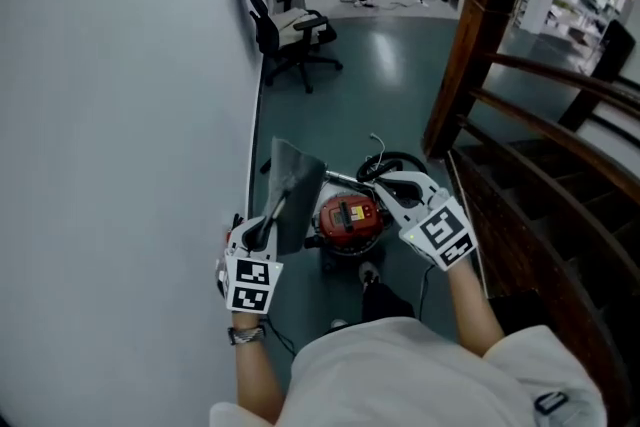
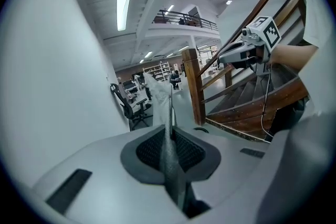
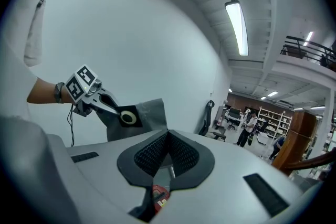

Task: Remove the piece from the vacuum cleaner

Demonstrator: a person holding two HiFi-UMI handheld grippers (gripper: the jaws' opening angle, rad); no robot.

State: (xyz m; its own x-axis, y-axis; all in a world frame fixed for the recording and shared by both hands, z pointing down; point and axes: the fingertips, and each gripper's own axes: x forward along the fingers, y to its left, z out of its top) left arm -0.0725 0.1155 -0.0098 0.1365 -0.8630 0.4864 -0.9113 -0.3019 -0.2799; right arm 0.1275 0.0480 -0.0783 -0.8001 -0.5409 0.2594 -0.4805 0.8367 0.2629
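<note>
Dark teal flooring [image 1: 380,85] runs between a plain white wall [image 1: 120,115] and a brown wooden staircase [image 1: 540,185]. On it, right at the person's feet, sits a round red-topped vacuum cleaner [image 1: 348,218].

The piece to come out is a flat grey fabric dust bag [image 1: 297,185]. It is already off the machine, hanging in the air above the vacuum on its wall side and apart from it.

The left claw [image 1: 268,223] is clenched on the bag. Its own view shows the thin grey cloth pinched edge-on between the jaws and rising straight ahead. From the right gripper view, the pinch seems to sit at what looks like a black square collar with a pale ring [image 3: 126,117]. Holding near that stiffer part probably gives a firm purchase on otherwise limp cloth and lets the rest hang free.

The right claw [image 1: 392,187] is clenched with nothing in it. It is raised over the staircase side of the vacuum, whose red top shows below its closed jaws. It looks kept clear, leaving the bag to one claw.

Removal appears all but done; setting the bag down remains.
</note>
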